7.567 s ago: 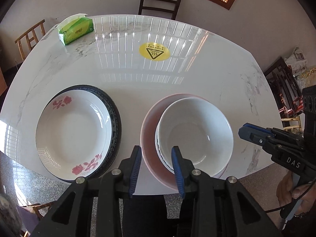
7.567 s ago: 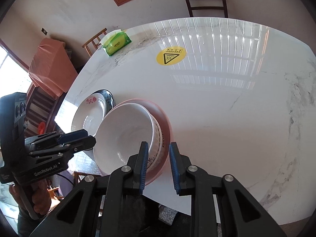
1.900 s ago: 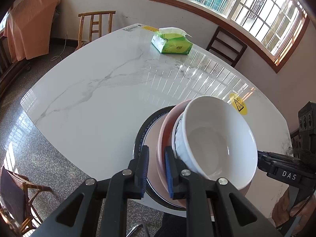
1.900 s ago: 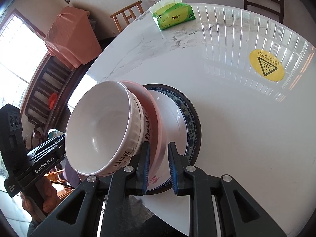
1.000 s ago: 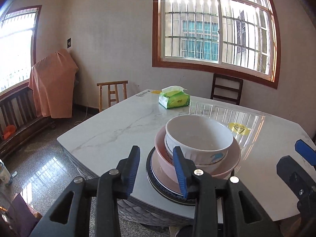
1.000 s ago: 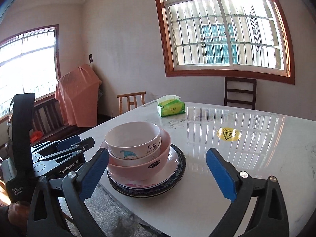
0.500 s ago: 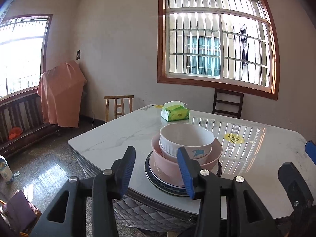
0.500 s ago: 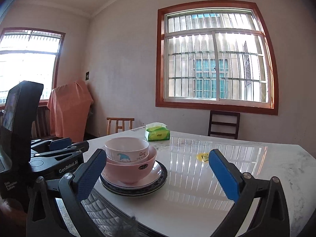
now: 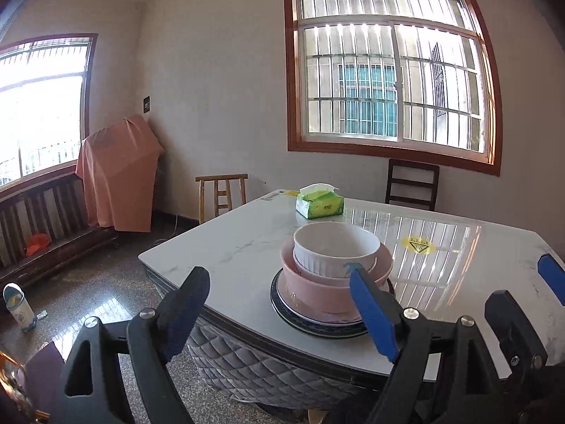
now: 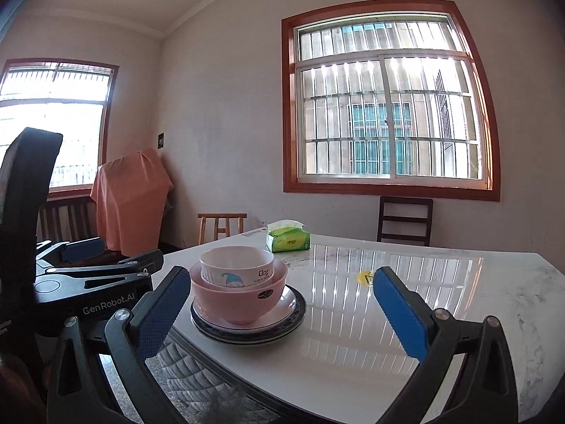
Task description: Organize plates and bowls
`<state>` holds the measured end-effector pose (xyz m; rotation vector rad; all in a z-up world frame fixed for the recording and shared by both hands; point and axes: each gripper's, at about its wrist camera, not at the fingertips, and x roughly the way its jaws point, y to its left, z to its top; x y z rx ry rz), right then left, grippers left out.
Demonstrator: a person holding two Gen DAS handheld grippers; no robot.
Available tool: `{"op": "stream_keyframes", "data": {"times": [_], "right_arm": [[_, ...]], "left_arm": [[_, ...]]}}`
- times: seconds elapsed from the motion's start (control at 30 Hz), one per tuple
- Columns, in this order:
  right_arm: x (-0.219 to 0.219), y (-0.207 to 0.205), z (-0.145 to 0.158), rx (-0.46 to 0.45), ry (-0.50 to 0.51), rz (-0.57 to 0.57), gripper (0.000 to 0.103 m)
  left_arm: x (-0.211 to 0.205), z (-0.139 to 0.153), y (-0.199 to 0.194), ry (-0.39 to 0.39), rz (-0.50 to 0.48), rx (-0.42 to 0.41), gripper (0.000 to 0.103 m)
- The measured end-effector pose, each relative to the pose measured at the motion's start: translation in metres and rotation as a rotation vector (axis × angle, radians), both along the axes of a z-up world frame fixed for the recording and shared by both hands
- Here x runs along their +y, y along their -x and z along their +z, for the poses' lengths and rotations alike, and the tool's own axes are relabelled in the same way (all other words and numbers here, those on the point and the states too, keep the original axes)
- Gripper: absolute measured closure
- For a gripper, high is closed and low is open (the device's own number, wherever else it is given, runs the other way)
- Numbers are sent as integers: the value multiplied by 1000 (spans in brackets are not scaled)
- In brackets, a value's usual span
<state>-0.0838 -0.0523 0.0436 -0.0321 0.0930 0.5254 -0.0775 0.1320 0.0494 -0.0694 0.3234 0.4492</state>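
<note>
White bowl (image 10: 236, 265) nested in pink bowl (image 10: 238, 300), on stacked plates (image 10: 282, 321) near table (image 10: 353, 353) edge. Left gripper (image 9: 282, 314) just opened, right gripper (image 10: 279, 311) spread; both empty.

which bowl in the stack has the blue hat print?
The white bowl, nested on top inside the plain pink bowl. The blue hat is on its outer wall; the pink one carries only a small dark label.

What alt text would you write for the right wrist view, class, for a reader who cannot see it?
A white bowl nests in a pink bowl on stacked plates near a marble table's edge, beyond the open right gripper. The left gripper is at the left.
</note>
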Motion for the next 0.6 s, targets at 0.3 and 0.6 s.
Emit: {"op": "stream_keyframes", "data": {"times": [0.3, 0.6], "right_arm": [[-2, 4, -1, 9, 0, 6, 0], [-3, 7, 0, 6, -10, 14, 0]], "left_arm": [[-2, 10, 22, -5, -26, -53, 19], [-1, 23, 33, 18, -74, -87, 19]]}}
